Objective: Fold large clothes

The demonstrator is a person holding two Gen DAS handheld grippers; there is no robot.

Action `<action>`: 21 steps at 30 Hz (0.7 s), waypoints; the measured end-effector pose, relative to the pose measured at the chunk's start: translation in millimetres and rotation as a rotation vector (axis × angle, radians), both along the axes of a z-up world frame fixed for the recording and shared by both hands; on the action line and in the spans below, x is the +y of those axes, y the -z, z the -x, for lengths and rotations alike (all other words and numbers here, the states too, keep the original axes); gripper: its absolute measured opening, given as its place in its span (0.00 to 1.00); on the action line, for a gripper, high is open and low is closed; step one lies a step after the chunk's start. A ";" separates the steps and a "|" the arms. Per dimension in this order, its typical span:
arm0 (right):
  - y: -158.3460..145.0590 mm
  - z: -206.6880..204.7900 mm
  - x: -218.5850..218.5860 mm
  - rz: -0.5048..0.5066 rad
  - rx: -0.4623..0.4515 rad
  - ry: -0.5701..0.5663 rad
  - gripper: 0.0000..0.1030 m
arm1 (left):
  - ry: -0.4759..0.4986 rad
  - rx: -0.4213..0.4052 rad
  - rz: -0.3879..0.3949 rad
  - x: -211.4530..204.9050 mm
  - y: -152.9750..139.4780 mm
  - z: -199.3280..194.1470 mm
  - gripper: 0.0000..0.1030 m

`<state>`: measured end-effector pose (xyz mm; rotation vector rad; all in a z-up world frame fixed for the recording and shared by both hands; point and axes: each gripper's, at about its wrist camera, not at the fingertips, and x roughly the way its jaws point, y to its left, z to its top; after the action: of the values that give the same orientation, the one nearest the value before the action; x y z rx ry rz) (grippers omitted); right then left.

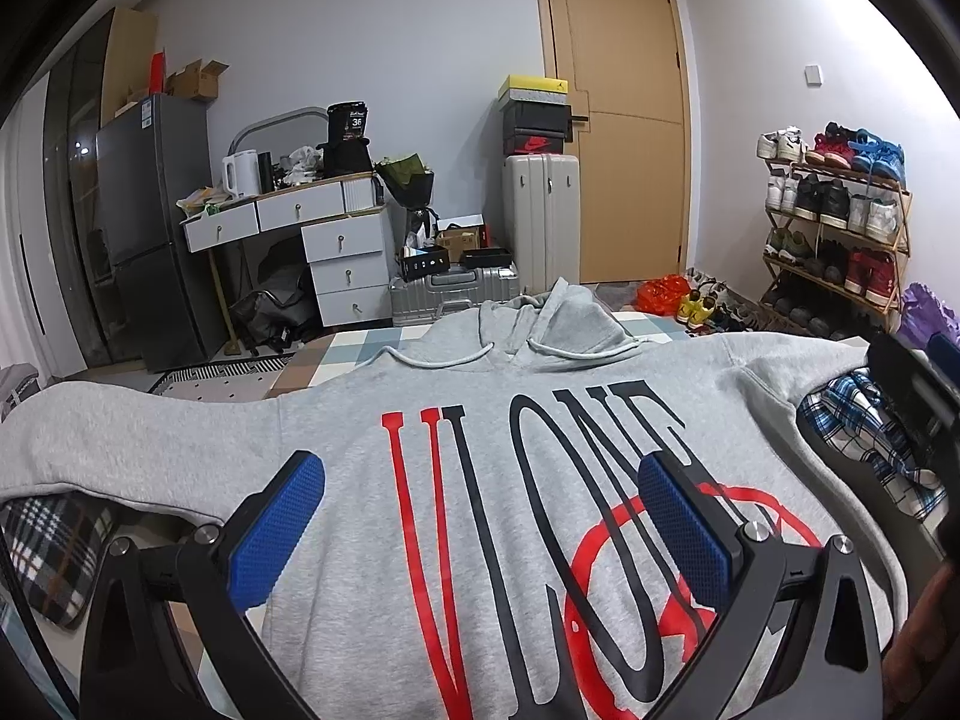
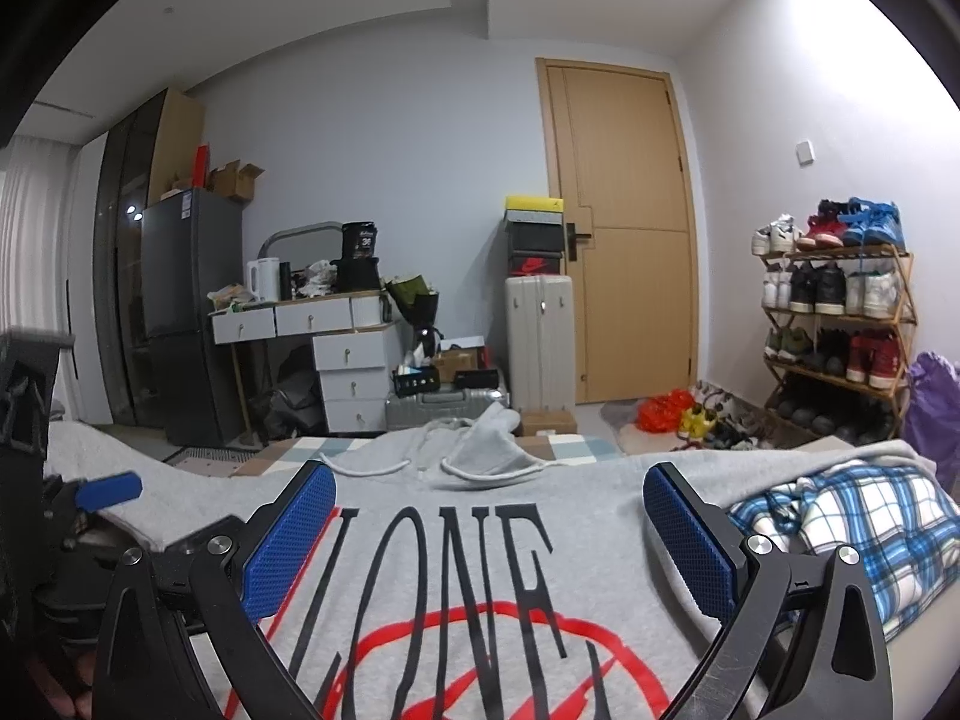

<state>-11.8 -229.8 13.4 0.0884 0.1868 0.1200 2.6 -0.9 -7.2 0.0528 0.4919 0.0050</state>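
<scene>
A grey hoodie [image 1: 336, 444] with red and black "VLONE" lettering lies flat and face up on the bed, its hood [image 1: 564, 318] at the far end and one sleeve [image 1: 108, 438] stretched out to the left. My left gripper [image 1: 480, 474] hovers open over the chest print, blue pads wide apart and nothing between them. In the right wrist view the same hoodie [image 2: 600, 516] fills the foreground, and my right gripper [image 2: 489, 483] is open above the lettering. The left gripper [image 2: 108, 492] shows at that view's left edge.
A blue plaid garment [image 2: 858, 516] lies at the hoodie's right, and a dark plaid cloth [image 1: 54, 540] at its left. Beyond the bed stand a cluttered white desk [image 1: 312, 216], a fridge [image 1: 150, 210], suitcases [image 1: 540, 216], a door [image 1: 624, 120] and a shoe rack [image 1: 834, 222].
</scene>
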 end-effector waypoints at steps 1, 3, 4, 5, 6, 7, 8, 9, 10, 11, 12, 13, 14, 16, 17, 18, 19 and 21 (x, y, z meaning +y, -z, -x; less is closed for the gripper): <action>-1.9 -0.1 -4.2 -0.017 0.003 0.004 1.00 | 0.001 0.004 -0.001 -0.3 1.2 -1.0 0.99; -9.6 -0.6 -20.2 -0.072 0.016 0.026 1.00 | -0.003 0.009 -0.004 -1.1 3.7 -0.6 0.99; -14.4 -0.3 -32.2 -0.102 0.017 0.036 1.00 | -0.006 0.013 -0.004 -1.8 4.8 -1.4 0.99; -18.7 -0.1 -46.6 -0.132 0.020 0.046 1.00 | -0.005 0.020 -0.002 -2.9 5.8 -2.5 0.99; -23.7 -1.6 -70.3 -0.167 0.033 0.055 1.00 | 0.000 0.029 0.003 -4.1 6.9 -3.9 0.99; -26.5 -4.1 -91.7 -0.186 0.047 0.062 1.00 | 0.006 0.038 0.007 -5.9 7.7 -4.6 0.99; -28.6 -7.9 -115.5 -0.196 0.068 0.089 1.00 | 0.011 0.043 0.009 -7.5 8.0 -4.4 0.99; -29.9 -12.4 -143.5 -0.220 0.094 0.126 1.00 | 0.018 0.048 0.009 -10.5 8.7 -5.0 0.99; -28.8 -16.1 -175.5 -0.263 0.116 0.146 1.00 | 0.022 0.050 0.005 -13.1 9.0 -4.6 0.99; -27.7 -18.9 -197.0 -0.292 0.132 0.156 1.00 | 0.027 0.053 -0.003 -17.5 10.2 -5.2 0.99; -26.3 -23.4 -230.4 -0.324 0.149 0.182 1.00 | 0.031 0.054 -0.009 -20.7 11.2 -5.7 0.99; -25.2 -27.9 -263.1 -0.338 0.169 0.236 1.00 | 0.035 0.058 -0.016 -23.7 12.7 -6.2 0.99; -22.5 -36.6 -303.8 -0.342 0.220 0.315 1.00 | 0.039 0.064 -0.024 -27.3 14.7 -7.3 0.99; -10.6 -58.7 -365.7 -0.372 0.332 0.355 1.00 | 0.047 0.082 -0.039 -35.0 19.8 -11.0 0.99; 0.4 -71.2 -395.1 -0.412 0.409 0.370 1.00 | 0.051 0.090 -0.045 -38.2 21.9 -12.9 0.99; 10.7 -79.6 -415.1 -0.454 0.468 0.380 1.00 | 0.055 0.097 -0.054 -41.6 24.5 -14.8 0.99; 34.1 -91.5 -449.2 -0.578 0.560 0.374 1.00 | 0.056 0.101 -0.065 -43.9 26.4 -16.3 0.99; 70.0 -102.9 -489.1 -0.803 0.642 0.340 1.00 | 0.055 0.110 -0.101 -49.6 32.0 -20.0 0.99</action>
<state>91.0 -719.0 -56.6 0.9611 0.7536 -0.1856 22.6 -50.4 -39.2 0.1665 0.5998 -0.0274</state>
